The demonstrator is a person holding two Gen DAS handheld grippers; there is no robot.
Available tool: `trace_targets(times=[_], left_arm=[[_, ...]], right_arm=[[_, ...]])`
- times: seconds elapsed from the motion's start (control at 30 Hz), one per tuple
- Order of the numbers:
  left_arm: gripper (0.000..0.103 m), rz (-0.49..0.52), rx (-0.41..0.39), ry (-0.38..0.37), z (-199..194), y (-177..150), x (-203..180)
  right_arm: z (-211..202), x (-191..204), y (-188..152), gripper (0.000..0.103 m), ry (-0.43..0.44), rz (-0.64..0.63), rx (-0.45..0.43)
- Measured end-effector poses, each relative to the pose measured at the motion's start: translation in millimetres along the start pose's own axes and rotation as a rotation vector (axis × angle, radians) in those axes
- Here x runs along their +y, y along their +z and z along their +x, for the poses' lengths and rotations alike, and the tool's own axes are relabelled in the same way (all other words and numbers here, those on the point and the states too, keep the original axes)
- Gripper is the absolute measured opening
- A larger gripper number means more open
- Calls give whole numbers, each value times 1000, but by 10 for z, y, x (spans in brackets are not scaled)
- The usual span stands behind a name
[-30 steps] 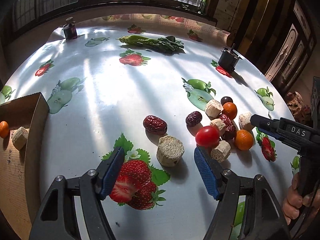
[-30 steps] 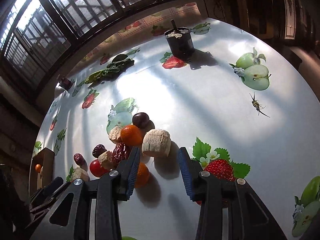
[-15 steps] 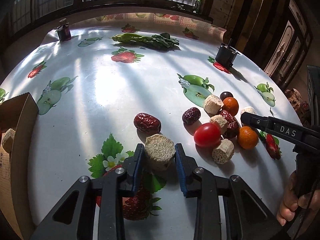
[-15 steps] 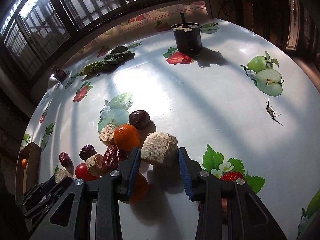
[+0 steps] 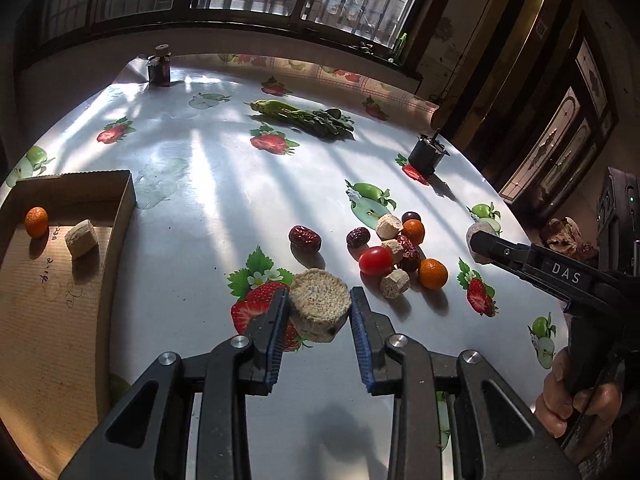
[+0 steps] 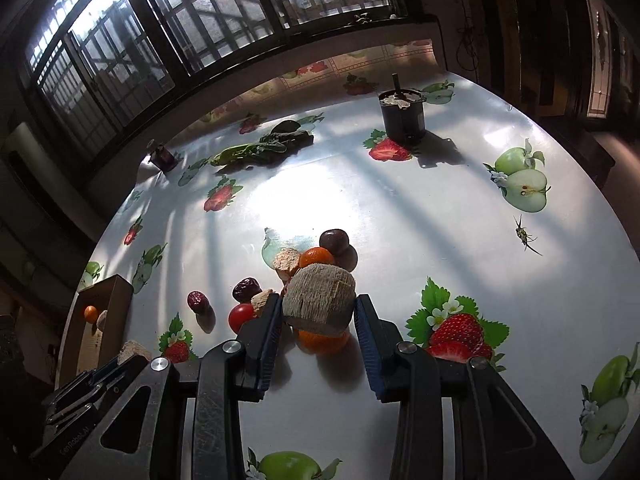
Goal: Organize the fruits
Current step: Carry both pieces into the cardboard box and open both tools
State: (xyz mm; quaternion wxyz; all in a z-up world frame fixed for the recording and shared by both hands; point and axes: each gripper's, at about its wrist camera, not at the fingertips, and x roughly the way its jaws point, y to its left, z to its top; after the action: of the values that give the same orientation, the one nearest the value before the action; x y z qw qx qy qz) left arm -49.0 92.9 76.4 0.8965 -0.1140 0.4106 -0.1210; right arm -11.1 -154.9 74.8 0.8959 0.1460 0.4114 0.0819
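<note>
My left gripper (image 5: 320, 314) is shut on a beige round chunk (image 5: 319, 306), held just above the fruit-print table (image 5: 224, 208). My right gripper (image 6: 318, 310) is shut on a similar ridged beige chunk (image 6: 320, 294), lifted over an orange (image 6: 322, 342). Left of the left gripper stands a cardboard box (image 5: 122, 216) holding an orange (image 5: 36, 222) and a beige chunk (image 5: 81, 233). The loose pile holds a cherry tomato (image 5: 375, 261), a red date (image 5: 305, 239), oranges, a dark plum (image 6: 334, 240) and more beige chunks.
A black pot (image 6: 402, 114) stands at the back right. A bunch of green vegetables (image 5: 308, 116) lies at the back, and a small dark bottle (image 5: 159, 66) stands at the far left corner. A hand (image 5: 576, 400) grips the right tool's handle.
The left jaws closed on the beige chunk and lifted it off the table. The right gripper rose with its chunk, uncovering the orange beneath. More of the box now shows.
</note>
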Motion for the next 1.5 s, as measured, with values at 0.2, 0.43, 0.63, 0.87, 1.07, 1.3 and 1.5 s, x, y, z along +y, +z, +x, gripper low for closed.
trace_targets(times=[0.2,0.43,0.63,0.87,1.07,1.3,1.5], left_arm=[[30,-83,-85,19,-665,-76,476],[30,-138,-171,178,-1248,86,1345],[30,-134,-169,302,-1328,259,1929],[30,-223,-11,308,-764,266,2481],[30,-261,84,299,-382,291,2663],[30,-293,136,287,-142,285,2781],[30,-288,125,292,-132,297,2784]], right_arm=[[-324,539,-67,40,77,-66,-25],[-457,1414,-119,40,201,-177,-13],[-122,2245,-217,40,307,-271,87],[707,2874,-608,40,302,-355,250],[1186,3130,-812,40,263,-422,311],[1469,3280,-923,40,202,-500,320],[1543,3321,-930,40,192,-519,299]])
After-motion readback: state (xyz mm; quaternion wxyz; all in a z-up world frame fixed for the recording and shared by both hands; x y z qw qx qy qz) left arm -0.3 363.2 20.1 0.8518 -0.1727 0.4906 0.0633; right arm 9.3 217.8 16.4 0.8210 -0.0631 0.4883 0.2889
